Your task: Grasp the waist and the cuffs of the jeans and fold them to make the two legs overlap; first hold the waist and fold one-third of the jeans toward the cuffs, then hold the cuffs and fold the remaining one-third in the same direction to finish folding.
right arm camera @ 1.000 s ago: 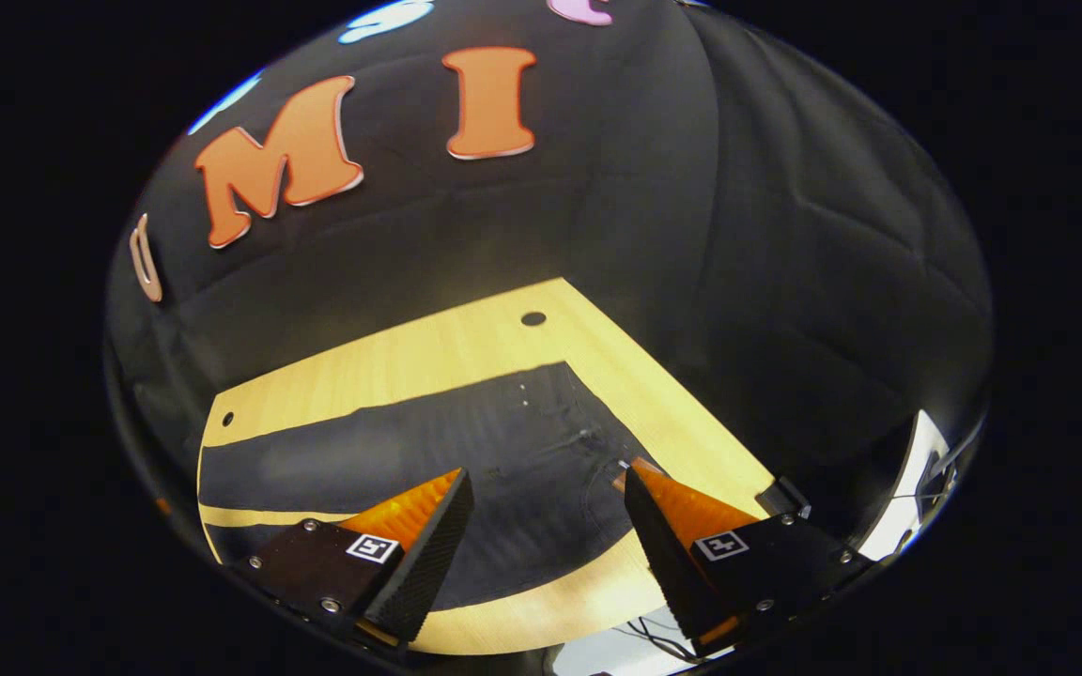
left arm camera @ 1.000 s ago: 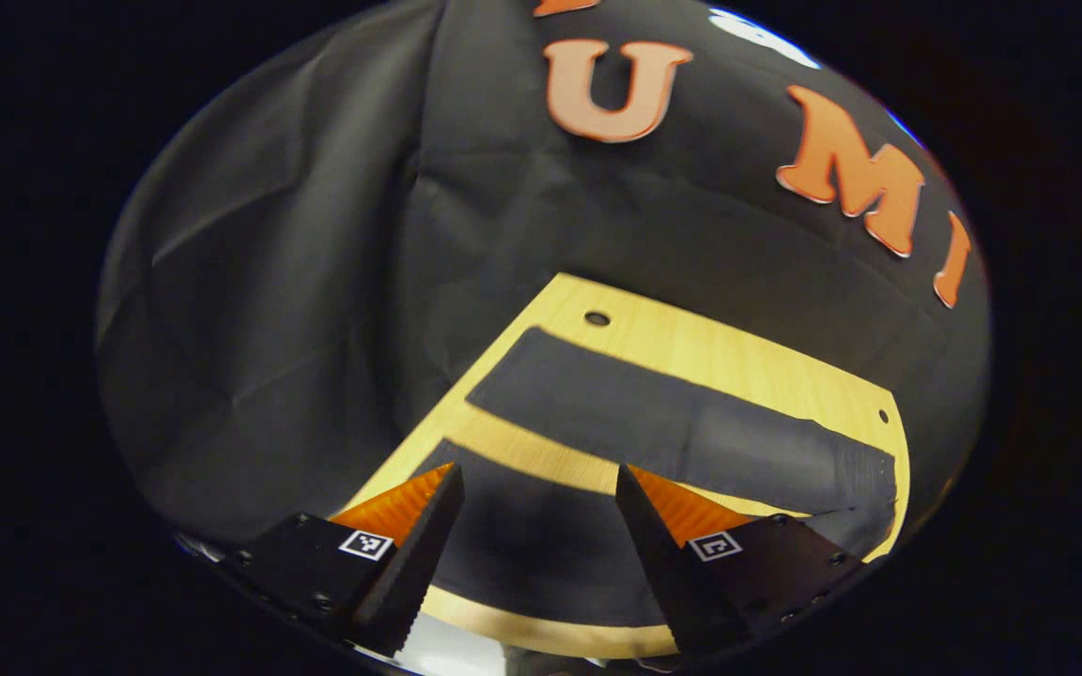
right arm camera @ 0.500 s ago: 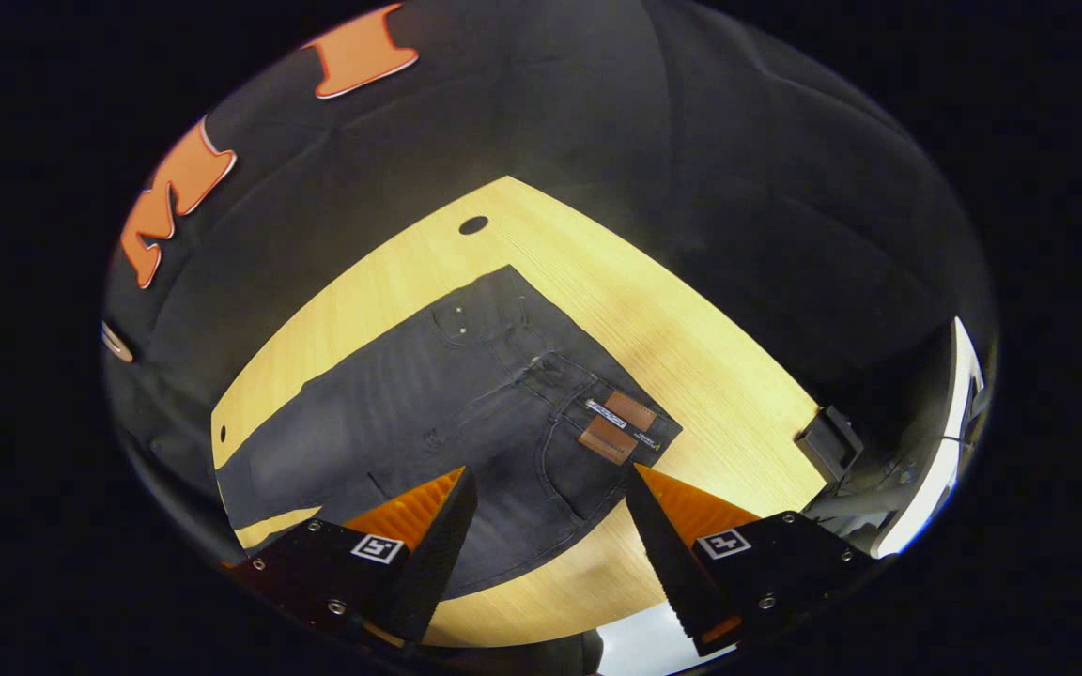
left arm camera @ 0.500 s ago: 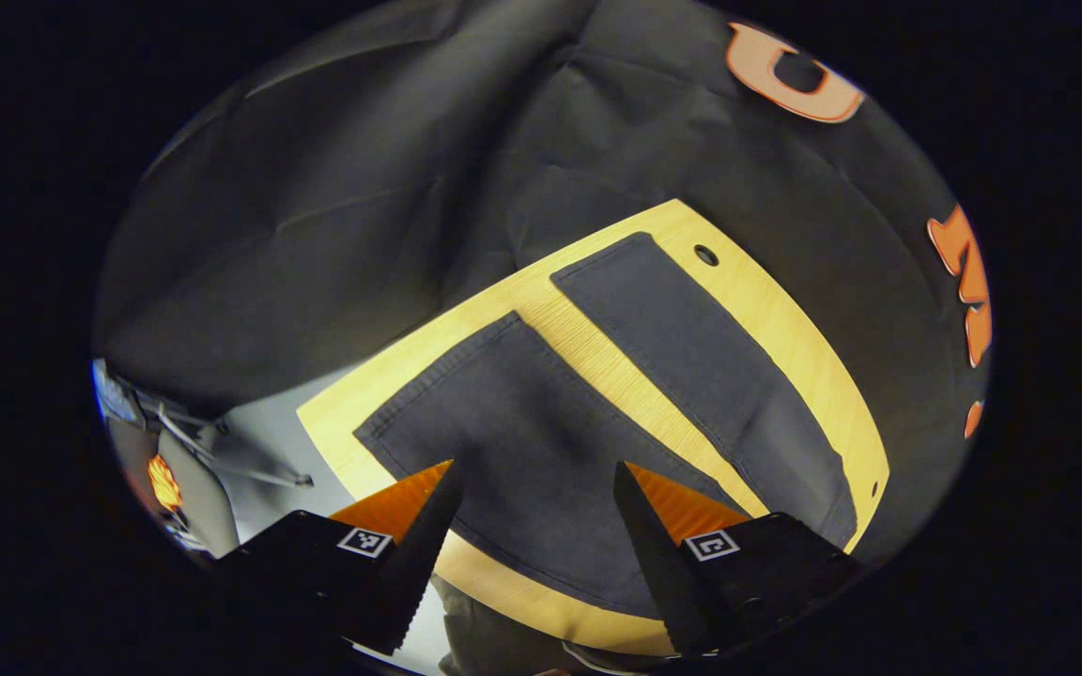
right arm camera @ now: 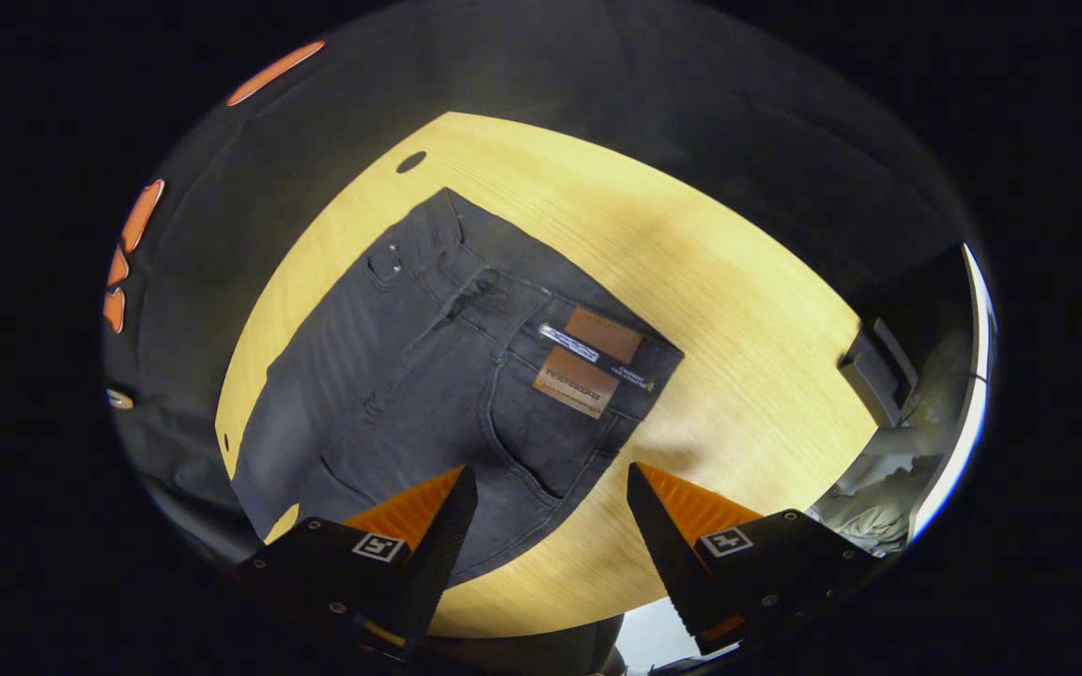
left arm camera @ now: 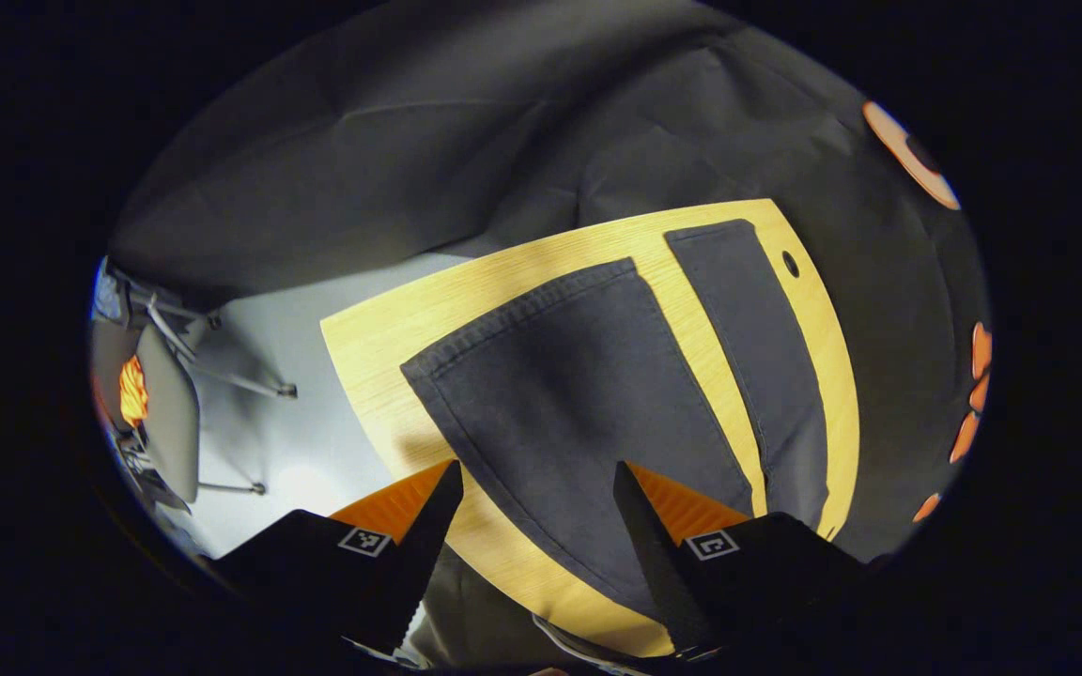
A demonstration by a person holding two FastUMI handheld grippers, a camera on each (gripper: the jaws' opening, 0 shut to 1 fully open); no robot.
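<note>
Both views swing outward and tip down: the jeans (right arm camera: 466, 376) now lie flat on the worktop (right arm camera: 691, 282), legs still apart. Left hand-held gripper (left arm camera: 536, 488) hovers open over the near cuff (left arm camera: 522, 310), right hand-held gripper (right arm camera: 550, 493) open above the waist (right arm camera: 597, 357), probably lining up the first grasp.

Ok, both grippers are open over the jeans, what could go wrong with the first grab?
1. The left gripper hovers open over the near leg, away from its cuff; closing here would probably pinch mid-leg.
2. The legs lie apart with bare table between; a weak pull may leave them offset.
3. The right gripper sits by the waist corner; it might catch only the top layer.
</note>
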